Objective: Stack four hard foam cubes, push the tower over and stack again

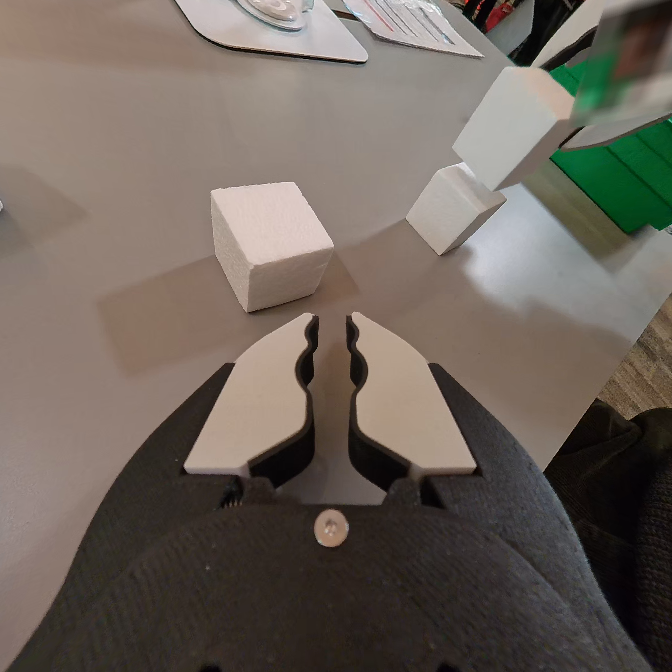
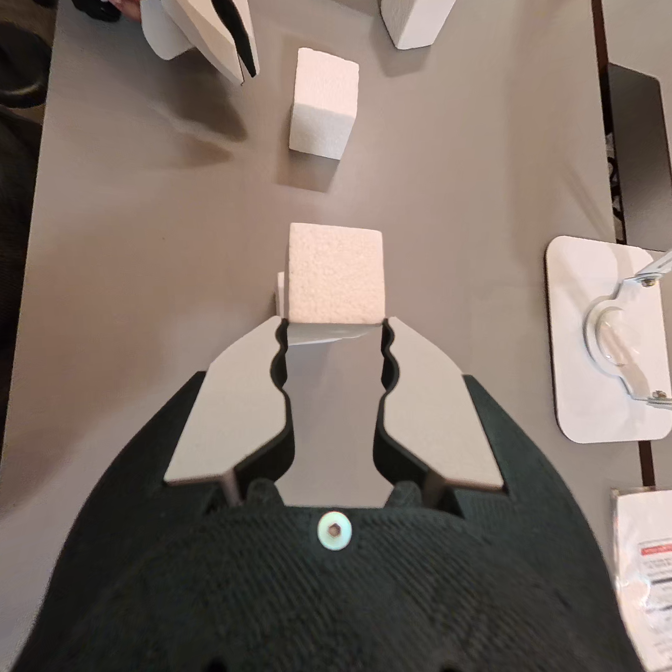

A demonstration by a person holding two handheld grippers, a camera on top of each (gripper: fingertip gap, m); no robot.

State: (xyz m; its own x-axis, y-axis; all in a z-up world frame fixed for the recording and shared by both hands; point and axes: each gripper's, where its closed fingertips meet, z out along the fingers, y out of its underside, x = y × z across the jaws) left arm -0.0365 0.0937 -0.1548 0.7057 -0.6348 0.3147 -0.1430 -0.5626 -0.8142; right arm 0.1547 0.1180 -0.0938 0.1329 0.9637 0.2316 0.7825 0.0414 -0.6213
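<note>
Left wrist view: our left gripper [image 1: 331,318] hangs just short of a foam cube [image 1: 271,247] on the grey table [image 1: 145,145], fingers slightly parted and empty. Farther right, our right gripper [image 2: 334,322] pinches a second cube [image 2: 336,272] over a third cube [image 1: 451,209]; we cannot tell whether they touch.
</note>
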